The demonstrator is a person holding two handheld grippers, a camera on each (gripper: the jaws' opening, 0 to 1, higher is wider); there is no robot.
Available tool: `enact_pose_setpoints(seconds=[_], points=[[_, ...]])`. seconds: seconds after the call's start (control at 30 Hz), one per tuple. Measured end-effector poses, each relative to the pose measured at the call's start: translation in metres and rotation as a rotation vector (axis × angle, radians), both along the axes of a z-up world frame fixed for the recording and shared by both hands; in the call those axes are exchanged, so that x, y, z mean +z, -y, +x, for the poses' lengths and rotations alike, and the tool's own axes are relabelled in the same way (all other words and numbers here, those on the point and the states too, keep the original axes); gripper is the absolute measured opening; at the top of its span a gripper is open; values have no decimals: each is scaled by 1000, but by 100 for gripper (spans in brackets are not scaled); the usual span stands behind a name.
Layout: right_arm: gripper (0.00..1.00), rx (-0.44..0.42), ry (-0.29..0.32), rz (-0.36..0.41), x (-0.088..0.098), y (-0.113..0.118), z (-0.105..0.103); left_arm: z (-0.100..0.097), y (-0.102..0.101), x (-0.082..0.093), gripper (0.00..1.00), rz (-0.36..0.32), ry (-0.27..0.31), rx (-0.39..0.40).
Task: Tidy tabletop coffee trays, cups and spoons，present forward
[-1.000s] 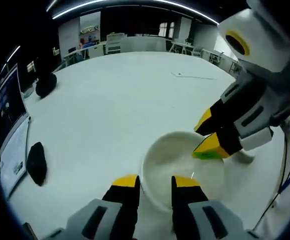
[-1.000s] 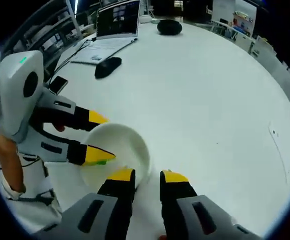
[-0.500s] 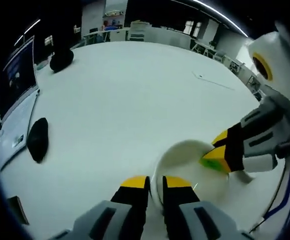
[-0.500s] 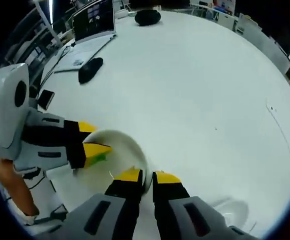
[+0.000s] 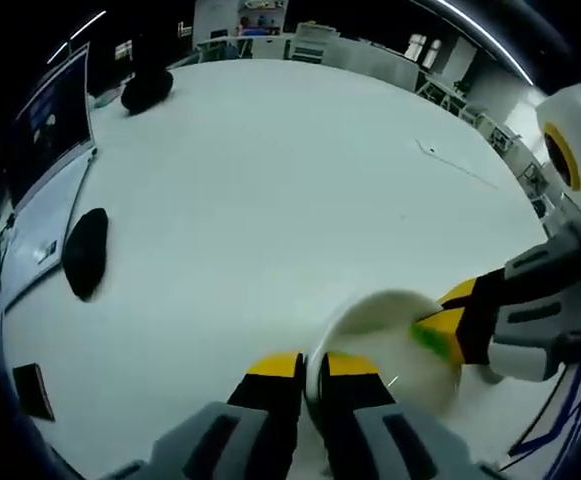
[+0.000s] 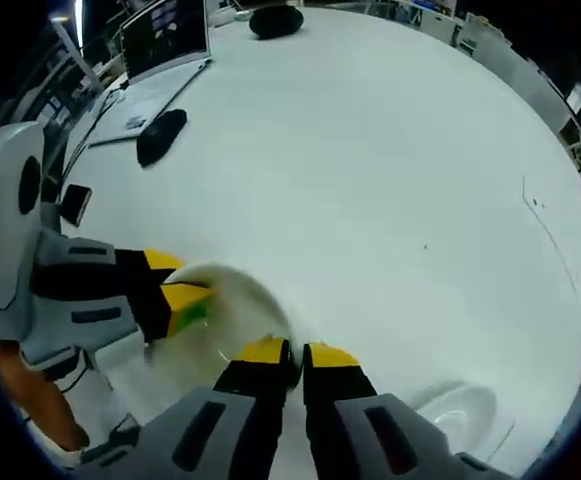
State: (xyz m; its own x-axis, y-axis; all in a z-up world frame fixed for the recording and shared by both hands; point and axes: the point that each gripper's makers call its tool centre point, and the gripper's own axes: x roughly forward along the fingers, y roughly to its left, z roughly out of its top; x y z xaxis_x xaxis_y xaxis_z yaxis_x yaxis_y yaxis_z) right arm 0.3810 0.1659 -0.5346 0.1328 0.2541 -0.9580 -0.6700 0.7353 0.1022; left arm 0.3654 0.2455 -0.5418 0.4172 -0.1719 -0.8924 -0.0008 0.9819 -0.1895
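1. A large white round table was seen in a dim office-like room, with other desks far behind it.
2. A white saucer-like tray was taken as the landmark; it was found at the near edge of the table, just in front of the person.
3. The left gripper was seen with its jaws pressed nearly together on the near rim of the tray, so the tray was judged to be pinched by it.
4. The right gripper was seen closed in the same way on the opposite rim of the tray, its yellow tips almost touching.
5. Whether the tray was lifted clear of the table or tilted on it could not be told.
6. A second white dish or cup was seen just beside the tray, on the right gripper's side; its exact form could not be made out.
7. Well apart from the tray, towards the far left, a laptop, a black mouse and a dark rounded object were noted.
8. The step in hand was judged to be the two-handed carrying of the tray towards its forward place.
9. For the next move, both grips would need to be kept level and moved together, and the tray set down flat before either pinch was released.
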Motion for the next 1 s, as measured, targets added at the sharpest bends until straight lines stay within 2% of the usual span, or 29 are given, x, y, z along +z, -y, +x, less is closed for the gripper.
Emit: enact_pose_setpoints(seconds=[0.23, 0.4, 0.57, 0.67, 0.77, 1.0], points=[[6, 5, -4, -13, 4, 6, -8, 4, 2, 3, 9, 6, -13, -18], [6, 5, -4, -15, 11, 10, -1, -1, 10, 11, 9, 15, -12, -32], [6, -5, 6, -14, 19, 23, 3, 5, 21, 20, 9, 20, -8, -55], [6, -13, 6, -19, 22, 32, 4, 9, 30, 24, 9, 23, -4, -75], [6, -21, 6, -24, 26, 42, 4, 3, 42, 27, 9, 24, -9, -91], [6, -33, 20, -34, 33, 71, 6, 2, 71, 34, 9, 37, -9, -139]])
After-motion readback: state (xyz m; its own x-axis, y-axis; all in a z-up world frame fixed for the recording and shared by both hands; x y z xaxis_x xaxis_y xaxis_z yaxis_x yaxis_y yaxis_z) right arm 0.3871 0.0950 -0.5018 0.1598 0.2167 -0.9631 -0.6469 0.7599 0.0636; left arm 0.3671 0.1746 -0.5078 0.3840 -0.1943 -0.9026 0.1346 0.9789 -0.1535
